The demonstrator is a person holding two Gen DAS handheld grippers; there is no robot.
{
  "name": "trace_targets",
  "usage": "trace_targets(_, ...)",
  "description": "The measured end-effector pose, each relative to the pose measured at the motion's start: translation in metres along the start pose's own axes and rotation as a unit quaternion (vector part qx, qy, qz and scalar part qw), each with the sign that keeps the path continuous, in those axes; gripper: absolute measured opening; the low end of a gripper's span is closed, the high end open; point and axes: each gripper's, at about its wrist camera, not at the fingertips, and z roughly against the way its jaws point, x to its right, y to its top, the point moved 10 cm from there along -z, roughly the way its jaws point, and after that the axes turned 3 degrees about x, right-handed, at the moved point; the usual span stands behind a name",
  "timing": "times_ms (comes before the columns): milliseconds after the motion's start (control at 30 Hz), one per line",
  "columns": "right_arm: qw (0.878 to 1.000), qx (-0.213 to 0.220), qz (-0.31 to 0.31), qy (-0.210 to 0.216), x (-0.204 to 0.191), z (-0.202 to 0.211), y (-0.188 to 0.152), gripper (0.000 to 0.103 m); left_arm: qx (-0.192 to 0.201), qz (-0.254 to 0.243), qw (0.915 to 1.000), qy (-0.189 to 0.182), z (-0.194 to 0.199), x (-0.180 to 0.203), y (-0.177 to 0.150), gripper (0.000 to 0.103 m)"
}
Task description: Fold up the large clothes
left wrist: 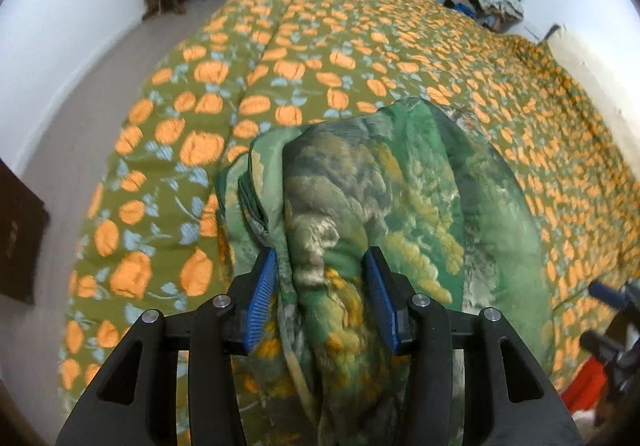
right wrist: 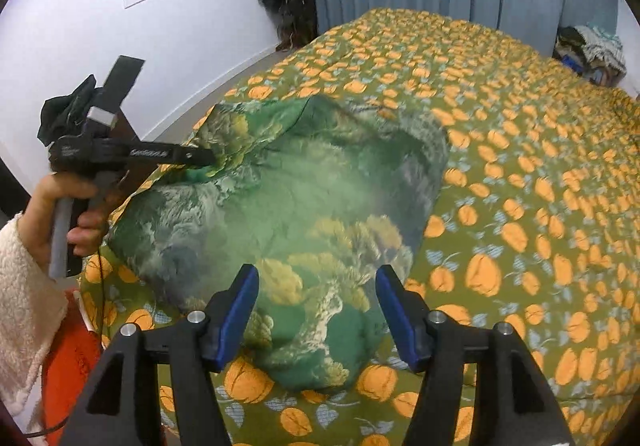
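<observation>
Left tongs (left wrist: 322, 300) clenched on bunched green garment (right wrist: 280, 206), right tongs (right wrist: 316, 312) released just above it

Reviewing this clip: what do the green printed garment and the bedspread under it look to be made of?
Green printed garment: thin woven fabric, probably satin-like or synthetic; it shows a soft sheen and drapes in loose, fine folds where the left claw holds a bunch. Bedspread: thicker quilted-looking cotton or blend, matte, with stitched seam lines and a puffy surface. Neither fibre can be confirmed by sight.
</observation>
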Motion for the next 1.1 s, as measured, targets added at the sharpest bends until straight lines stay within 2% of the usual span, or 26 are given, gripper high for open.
trace_targets(267,1.0,0.003,-0.018,-0.007,0.007,0.007,-0.007,0.062,0.022,-0.054,0.9977,0.035,0.022,0.011,0.004,0.047)
trace_targets(533,1.0,0.003,-0.018,-0.019,0.011,0.011,-0.011,0.062,0.04,-0.069,0.9949,0.062,0.04,0.01,0.007,0.049)
trace_targets(567,1.0,0.003,-0.017,-0.019,0.011,0.011,-0.012,0.062,0.042,-0.071,0.9944,0.066,0.041,0.01,0.006,0.05)
trace_targets(633,1.0,0.002,-0.018,-0.021,0.011,0.011,-0.013,0.062,0.05,-0.076,0.9929,0.076,0.045,0.01,0.007,0.061)
trace_targets(700,1.0,0.0,-0.018,-0.023,0.011,0.011,-0.015,0.062,0.067,-0.082,0.9903,0.09,0.053,0.009,0.009,0.081)
trace_targets(733,1.0,0.0,-0.02,-0.024,0.012,0.012,-0.015,0.062,0.074,-0.082,0.9894,0.094,0.056,0.009,0.01,0.087)
trace_targets(767,0.999,0.001,-0.023,-0.024,0.013,0.013,-0.016,0.062,0.081,-0.081,0.9891,0.092,0.06,0.008,0.011,0.097)
trace_targets(800,0.999,0.001,-0.026,-0.023,0.014,0.015,-0.016,0.062,0.086,-0.078,0.9893,0.087,0.063,0.007,0.011,0.1)
trace_targets(933,0.998,0.011,-0.05,-0.025,0.024,0.023,-0.015,0.062,0.071,-0.049,0.9951,0.048,0.071,-0.002,0.004,0.1)
trace_targets(1000,0.997,0.021,-0.062,-0.026,0.032,0.03,-0.014,0.062,0.062,-0.019,0.9975,0.029,0.076,-0.01,-0.003,0.1)
trace_targets(1100,0.996,0.025,-0.075,-0.037,0.043,0.036,-0.018,0.062,0.054,0.01,0.9985,0.009,0.083,-0.018,-0.016,0.1)
